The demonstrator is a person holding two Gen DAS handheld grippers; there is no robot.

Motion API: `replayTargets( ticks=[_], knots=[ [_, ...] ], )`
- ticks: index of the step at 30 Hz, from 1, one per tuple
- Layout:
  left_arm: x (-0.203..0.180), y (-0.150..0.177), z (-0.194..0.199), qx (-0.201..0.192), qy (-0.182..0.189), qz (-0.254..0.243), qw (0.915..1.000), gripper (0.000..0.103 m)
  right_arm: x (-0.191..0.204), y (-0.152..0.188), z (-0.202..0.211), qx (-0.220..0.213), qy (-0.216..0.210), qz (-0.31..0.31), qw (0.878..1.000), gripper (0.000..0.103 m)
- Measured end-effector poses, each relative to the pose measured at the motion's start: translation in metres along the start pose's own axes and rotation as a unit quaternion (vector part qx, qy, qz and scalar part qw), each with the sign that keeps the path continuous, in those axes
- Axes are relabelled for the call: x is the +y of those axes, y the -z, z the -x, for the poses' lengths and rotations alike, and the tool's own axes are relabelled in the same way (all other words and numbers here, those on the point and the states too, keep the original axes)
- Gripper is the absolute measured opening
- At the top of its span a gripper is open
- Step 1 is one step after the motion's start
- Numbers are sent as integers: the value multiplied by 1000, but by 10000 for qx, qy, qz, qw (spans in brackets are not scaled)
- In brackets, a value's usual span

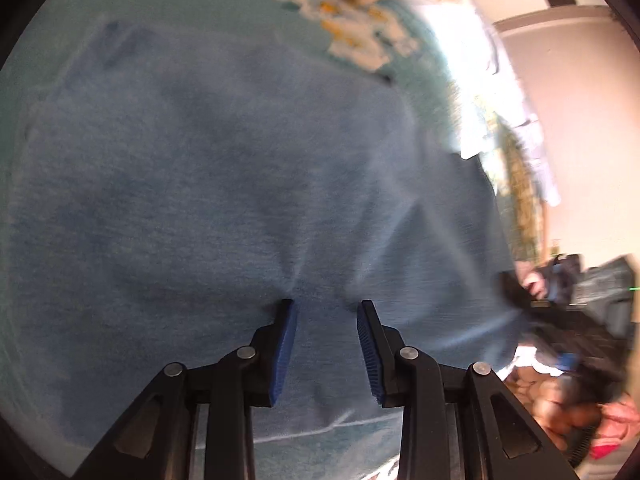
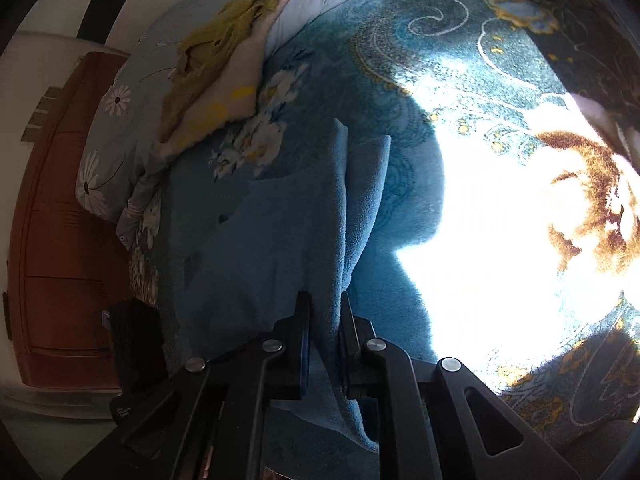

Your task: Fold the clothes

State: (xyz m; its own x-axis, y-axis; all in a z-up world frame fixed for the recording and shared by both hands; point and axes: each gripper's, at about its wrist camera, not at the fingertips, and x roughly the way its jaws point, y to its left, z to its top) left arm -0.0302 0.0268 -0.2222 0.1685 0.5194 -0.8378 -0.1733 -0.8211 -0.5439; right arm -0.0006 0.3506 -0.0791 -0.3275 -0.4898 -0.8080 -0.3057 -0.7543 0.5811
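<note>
Left wrist view was motion-blurred; we couldn't make out the dark clutter at its right edge. Sun glare washed out a big patch of the carpet (image 2: 420,60) in the right wrist view, so the pattern there was lost.

The blue garment (image 1: 220,200) filled most of the left view, its edges cut off by the lens rim. Left hand-held gripper (image 1: 326,306) had its jaws parted, pads apart with the blue fabric bunched between the tips; we couldn't tell if it was actually pinching. Right hand-held gripper (image 2: 325,300) was clenched on a fold of the same garment (image 2: 280,240), cloth hanging in vertical pleats from the jaws over the carpet.

We saw a teal carpet with gold swirls and white flower motifs. A brown furry patch (image 2: 592,192) sat in the glare; we couldn't identify it. At the carpet's far edge lay a pale blue daisy-print bedding (image 2: 116,136) with a yellow knit item (image 2: 216,52) and a cream fleece (image 2: 236,92) on it. An orange-brown wooden cabinet (image 2: 60,240) stood behind.

Garment fabric looked soft, fuzzy, fleece-like.
</note>
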Motion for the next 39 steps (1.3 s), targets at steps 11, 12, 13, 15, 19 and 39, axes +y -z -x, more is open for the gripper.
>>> replayTargets(
  ticks=[11, 12, 13, 15, 19, 39],
  knots=[
    [59, 13, 91, -849, 644, 637, 9923, 35, 149, 8, -2, 65, 534, 1868, 9809, 11],
    [73, 14, 107, -1022, 675, 771, 9895, 35, 162, 12, -10, 133, 578, 2035, 9773, 11],
    [84, 15, 121, -1207, 718, 920, 9858, 35, 175, 15, -18, 201, 622, 2201, 9733, 11],
    [105, 17, 148, -1554, 834, 1204, 9769, 35, 197, 23, -36, 357, 689, 2474, 9658, 11],
    [130, 11, 184, -2018, 1020, 1538, 9619, 35, 223, 62, -74, 761, 756, 2804, 9539, 11],
    [129, 37, 160, -1461, 1054, 1485, 9724, 50, 180, 88, -80, 845, 470, 2038, 9742, 22]
  ],
)
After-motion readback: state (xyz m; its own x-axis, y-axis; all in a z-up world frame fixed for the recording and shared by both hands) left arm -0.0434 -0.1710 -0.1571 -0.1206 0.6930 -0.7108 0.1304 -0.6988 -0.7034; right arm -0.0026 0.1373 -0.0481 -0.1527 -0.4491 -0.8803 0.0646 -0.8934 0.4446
